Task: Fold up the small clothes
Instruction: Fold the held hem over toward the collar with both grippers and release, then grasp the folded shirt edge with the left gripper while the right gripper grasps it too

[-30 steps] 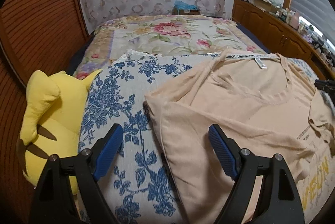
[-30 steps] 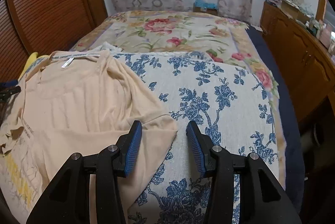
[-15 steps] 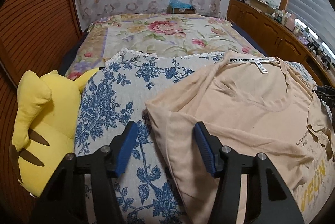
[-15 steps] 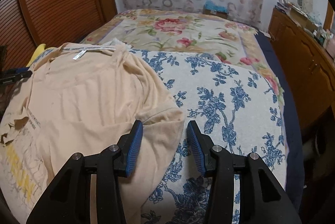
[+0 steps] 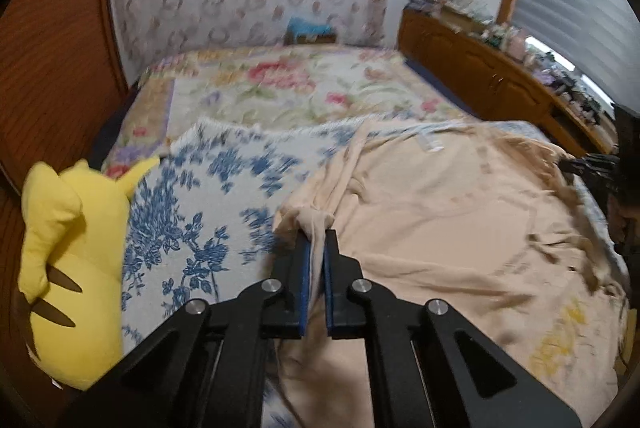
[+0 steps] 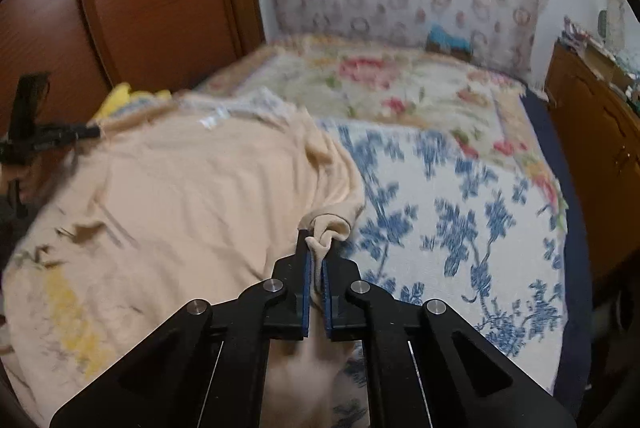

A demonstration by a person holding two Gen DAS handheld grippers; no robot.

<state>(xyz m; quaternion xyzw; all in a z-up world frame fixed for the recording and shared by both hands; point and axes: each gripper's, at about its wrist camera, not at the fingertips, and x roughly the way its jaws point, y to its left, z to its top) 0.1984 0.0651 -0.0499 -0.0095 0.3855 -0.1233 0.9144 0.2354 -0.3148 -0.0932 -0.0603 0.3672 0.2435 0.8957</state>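
Note:
A beige T-shirt point(image 5: 440, 212) with a yellow print lies spread on a blue-flowered white cloth point(image 5: 208, 196) on the bed. My left gripper point(image 5: 316, 240) is shut on the shirt's left sleeve, which bunches between the blue pads. My right gripper point(image 6: 316, 248) is shut on the shirt's right sleeve point(image 6: 328, 228). The shirt also shows in the right wrist view point(image 6: 180, 212), with the blue-flowered cloth point(image 6: 460, 228) to its right. Each gripper appears at the far edge of the other's view: the right one point(image 5: 596, 164) and the left one point(image 6: 36, 140).
A yellow plush toy point(image 5: 64, 260) lies at the bed's left edge against a wooden slatted wall point(image 5: 48, 48). A floral bedspread point(image 5: 288, 88) covers the far bed. A wooden cabinet point(image 5: 500, 84) with clutter runs along the right side.
Both grippers have closed on the shirt's sleeves; half a second ago both were open just above them. The sleeve cloth now bunches up between the pads.

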